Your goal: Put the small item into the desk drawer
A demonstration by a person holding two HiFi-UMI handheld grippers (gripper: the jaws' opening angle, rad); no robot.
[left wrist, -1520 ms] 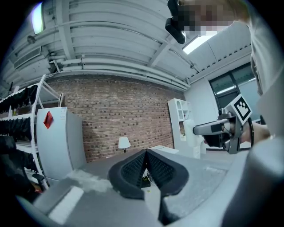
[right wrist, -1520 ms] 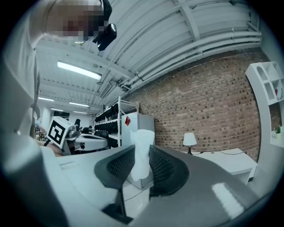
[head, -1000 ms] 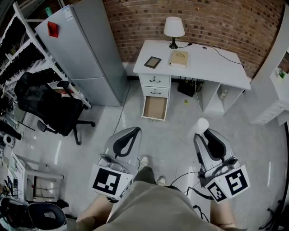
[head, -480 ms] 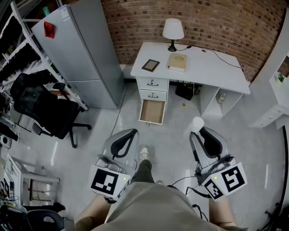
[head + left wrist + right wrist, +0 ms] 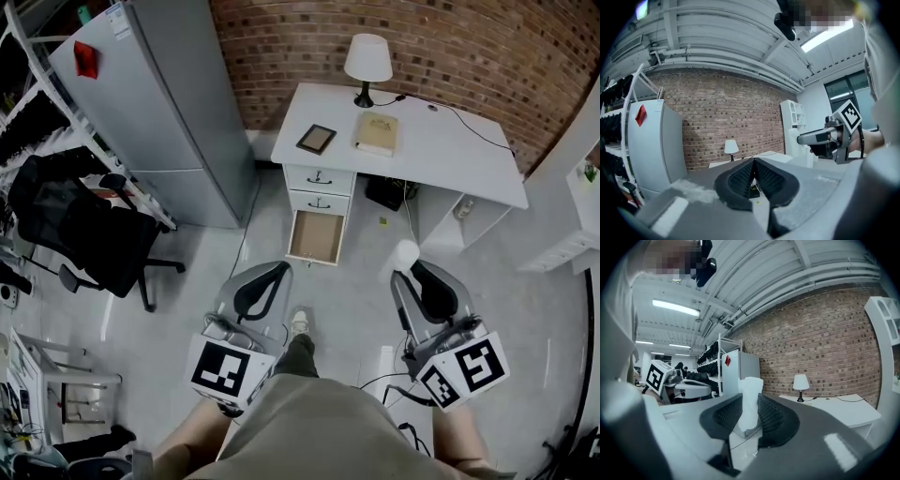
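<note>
Your left gripper [image 5: 272, 278] hangs with its jaws pressed together on nothing. Ahead of it, low in the desk [image 5: 441, 150], the drawer [image 5: 316, 236] stands pulled out, well apart from both tools across the floor. Your right gripper [image 5: 412, 274] is clamped on the small item [image 5: 405, 253], which stands upright between the pads and pokes out above them. From that gripper the drawer lies ahead and to the left; the empty left one is nearer it. The item is white, longish and soft-looking; what it is, I cannot tell.
</note>
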